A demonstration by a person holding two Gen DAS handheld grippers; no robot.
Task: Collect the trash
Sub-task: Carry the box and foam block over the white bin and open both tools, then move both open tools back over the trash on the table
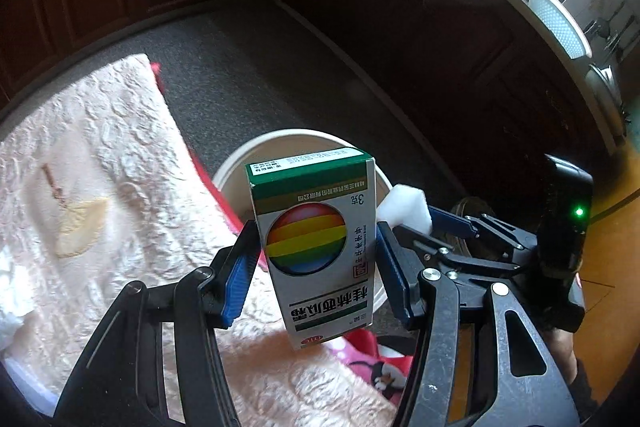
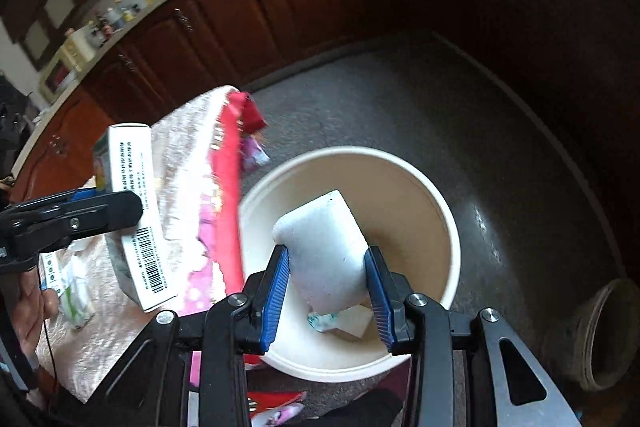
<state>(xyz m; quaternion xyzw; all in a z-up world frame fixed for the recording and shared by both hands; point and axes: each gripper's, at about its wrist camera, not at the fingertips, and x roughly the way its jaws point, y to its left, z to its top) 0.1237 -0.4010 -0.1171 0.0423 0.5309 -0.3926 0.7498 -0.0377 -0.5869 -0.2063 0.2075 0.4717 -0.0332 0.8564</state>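
My left gripper (image 1: 316, 259) is shut on a white and green medicine box (image 1: 320, 247) with a rainbow circle, held upright above the near edge of a cream round bin (image 1: 236, 163). The box also shows in the right wrist view (image 2: 136, 211). My right gripper (image 2: 326, 279) is shut on a white foam block (image 2: 324, 255) and holds it over the open cream bin (image 2: 440, 211). The foam block and the right gripper's blue pads show in the left wrist view (image 1: 404, 207). A piece of white and teal trash (image 2: 340, 319) lies inside the bin.
A table with a pale pink quilted cloth (image 1: 100, 167) and a red and pink hem (image 2: 228, 187) stands left of the bin. A small wrapper (image 2: 74, 291) lies on it. Dark wood cabinets (image 2: 240, 15) line the grey floor (image 2: 400, 99). A clay pot (image 2: 604, 335) stands at right.
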